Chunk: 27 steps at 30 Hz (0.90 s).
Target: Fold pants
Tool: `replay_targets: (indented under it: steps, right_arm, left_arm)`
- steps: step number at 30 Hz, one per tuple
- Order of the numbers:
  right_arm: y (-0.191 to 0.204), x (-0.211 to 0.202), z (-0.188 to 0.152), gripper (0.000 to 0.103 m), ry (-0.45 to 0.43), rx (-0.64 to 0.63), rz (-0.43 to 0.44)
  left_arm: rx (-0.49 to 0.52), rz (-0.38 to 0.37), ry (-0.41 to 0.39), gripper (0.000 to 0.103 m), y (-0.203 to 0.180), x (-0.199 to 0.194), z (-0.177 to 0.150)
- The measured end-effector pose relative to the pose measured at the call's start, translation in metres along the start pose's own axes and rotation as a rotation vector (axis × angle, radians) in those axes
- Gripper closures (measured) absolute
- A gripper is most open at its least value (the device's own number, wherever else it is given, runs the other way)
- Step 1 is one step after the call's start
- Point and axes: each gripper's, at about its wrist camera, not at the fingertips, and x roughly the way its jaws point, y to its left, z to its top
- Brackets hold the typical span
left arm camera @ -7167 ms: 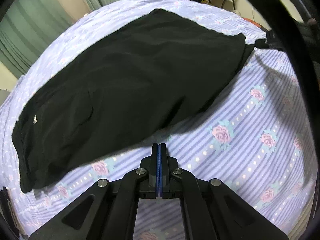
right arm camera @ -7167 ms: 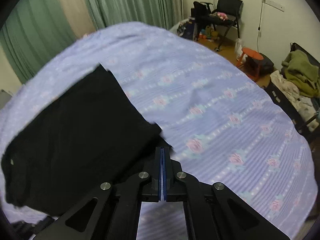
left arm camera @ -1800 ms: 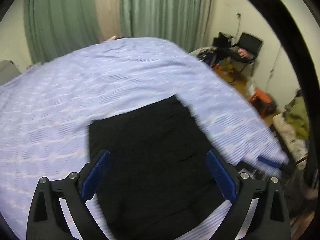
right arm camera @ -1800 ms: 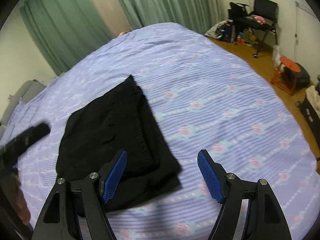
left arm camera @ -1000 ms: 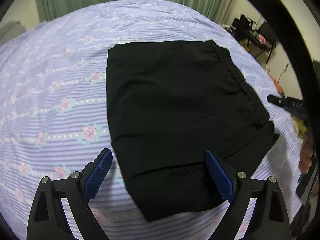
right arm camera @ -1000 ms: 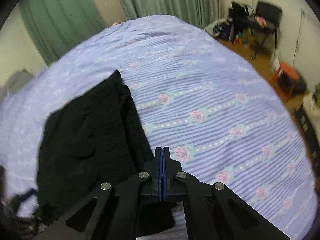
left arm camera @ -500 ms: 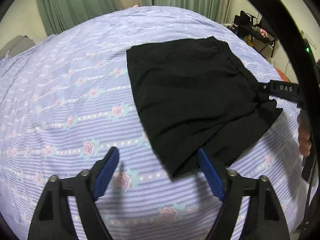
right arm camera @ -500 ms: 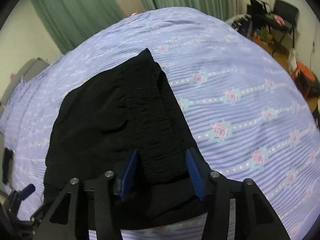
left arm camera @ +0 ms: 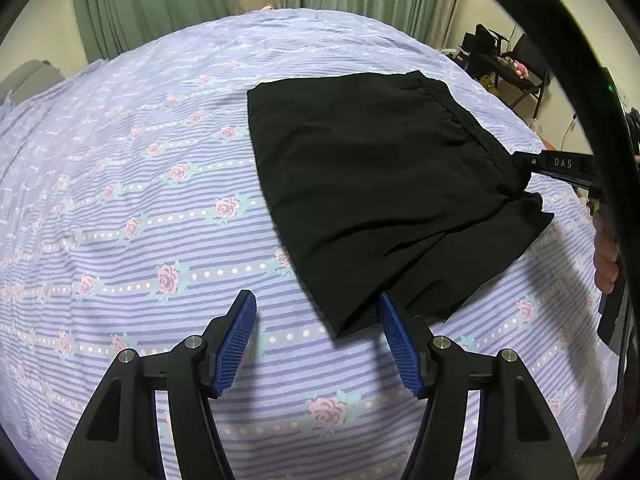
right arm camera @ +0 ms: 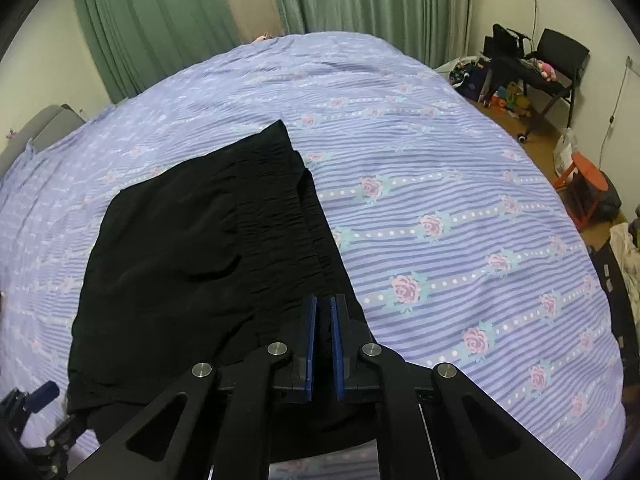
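Note:
The black pants (left arm camera: 380, 184) lie folded on the lilac flowered bedspread (left arm camera: 120, 200), waistband to the right. My left gripper (left arm camera: 316, 332) is open, just off the pants' near corner, its right finger at the cloth's edge. In the right wrist view the pants (right arm camera: 192, 248) fill the left centre. My right gripper (right arm camera: 323, 332) is nearly shut on the waistband edge, with a narrow gap left between the pads. The right gripper also shows in the left wrist view (left arm camera: 520, 168) at the waistband.
The bed (right arm camera: 440, 160) stretches wide around the pants. Green curtains (right arm camera: 160, 20) hang behind. A black chair with toys (right arm camera: 552, 64), an orange stool (right arm camera: 584, 184) and a heap of clothes (right arm camera: 628, 248) stand on the floor at the right.
The left gripper has narrowed a little and shifted toward the pants' near corner. The right gripper has closed from wide open to nearly shut on the waistband edge.

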Motion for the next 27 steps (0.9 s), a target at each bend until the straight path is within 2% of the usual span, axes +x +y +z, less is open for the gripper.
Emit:
replay_targets:
  steps: [2, 5, 7, 9, 10, 11, 15, 18, 20, 22, 25, 27]
  right_arm:
    - [0.004, 0.000, 0.001, 0.096, -0.009, -0.028, -0.065]
    - [0.001, 0.009, 0.003, 0.095, 0.015, -0.016, -0.101]
    - [0.000, 0.010, 0.001, 0.094, 0.027, 0.000, -0.139]
    - [0.000, -0.002, -0.002, 0.078, 0.007, 0.011, -0.215]
    - [0.001, -0.014, -0.006, 0.066, -0.020, 0.019, -0.236]
    - [0.003, -0.029, -0.010, 0.063, -0.055, 0.032, -0.238]
    - [0.036, -0.076, -0.029, 0.062, -0.106, 0.016, -0.190]
    - [0.070, -0.092, -0.046, 0.062, -0.080, 0.020, -0.113]
    - [0.094, -0.096, -0.059, 0.062, -0.060, 0.029, -0.069]
    - [0.123, -0.097, -0.074, 0.062, -0.044, 0.035, -0.026]
    - [0.157, -0.091, -0.091, 0.062, -0.016, 0.080, 0.012]
    - [0.173, -0.086, -0.100, 0.062, -0.019, 0.116, 0.015]
  left_arm:
    - [0.001, -0.001, -0.005, 0.040, 0.001, -0.003, 0.000]
    - [0.005, 0.004, -0.004, 0.040, 0.005, -0.006, 0.001]
    - [0.005, 0.009, -0.005, 0.035, 0.010, -0.009, 0.003]
    - [0.015, 0.018, -0.023, 0.031, 0.017, -0.015, 0.007]
    - [0.024, 0.025, -0.038, 0.030, 0.021, -0.017, 0.010]
    - [0.035, 0.029, -0.052, 0.029, 0.025, -0.021, 0.013]
    - [0.076, 0.020, -0.105, 0.028, 0.057, -0.031, 0.030]
    - [0.119, 0.013, -0.130, 0.028, 0.084, -0.030, 0.048]
    - [0.142, 0.001, -0.137, 0.028, 0.100, -0.028, 0.062]
    - [0.175, -0.041, -0.145, 0.028, 0.114, -0.025, 0.078]
    - [0.249, -0.080, -0.154, 0.028, 0.122, -0.014, 0.097]
    - [0.300, -0.136, -0.153, 0.028, 0.124, 0.002, 0.113]
